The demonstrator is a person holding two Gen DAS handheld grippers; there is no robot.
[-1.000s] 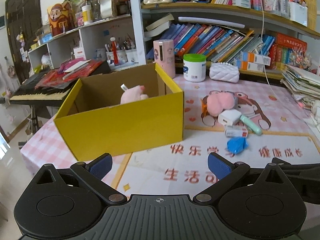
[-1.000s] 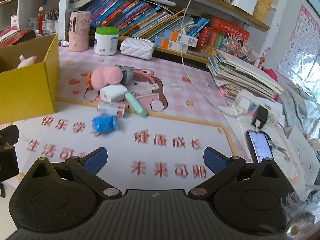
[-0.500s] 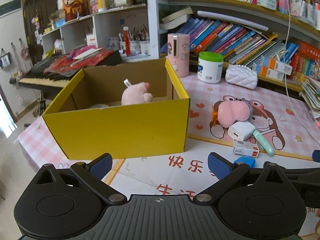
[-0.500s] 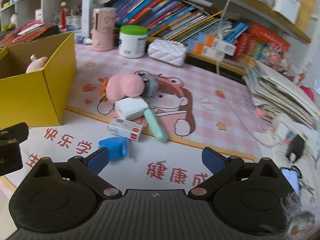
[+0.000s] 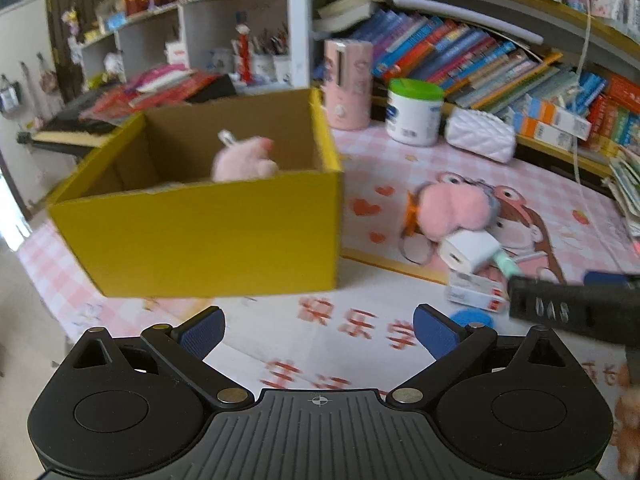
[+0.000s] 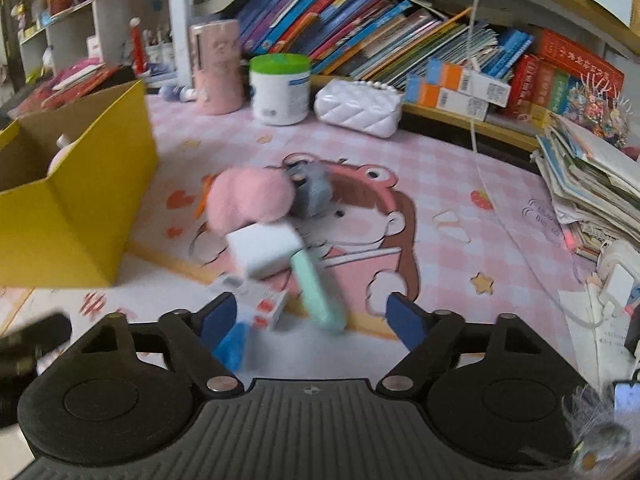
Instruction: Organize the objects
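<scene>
A yellow cardboard box [image 5: 200, 236] stands open on the left of the mat, with a pink plush [image 5: 240, 160] inside. My left gripper [image 5: 319, 334] is open and empty, just in front of the box. Right of the box lies a pile: a pink fluffy toy [image 6: 248, 200], a grey item [image 6: 314, 192], a white charger [image 6: 264, 250], a mint-green tube [image 6: 316, 288], a small white and red carton [image 6: 260, 300] and a blue piece [image 6: 232, 344]. My right gripper [image 6: 311, 318] hovers over the pile's near edge. Its jaws are closing, the tube's end between them, untouched.
A pink cylinder [image 6: 218, 68], a green-lidded white jar [image 6: 280, 92] and a white quilted purse [image 6: 358, 106] line the back of the mat, below shelves of books. Stacked papers [image 6: 588, 184] and a cable crowd the right edge. A keyboard [image 5: 76, 120] sits behind the box.
Both grippers have moved forward toward the box and the pile. The right gripper's jaws have narrowed, and its black finger now shows at the right of the left wrist view.
</scene>
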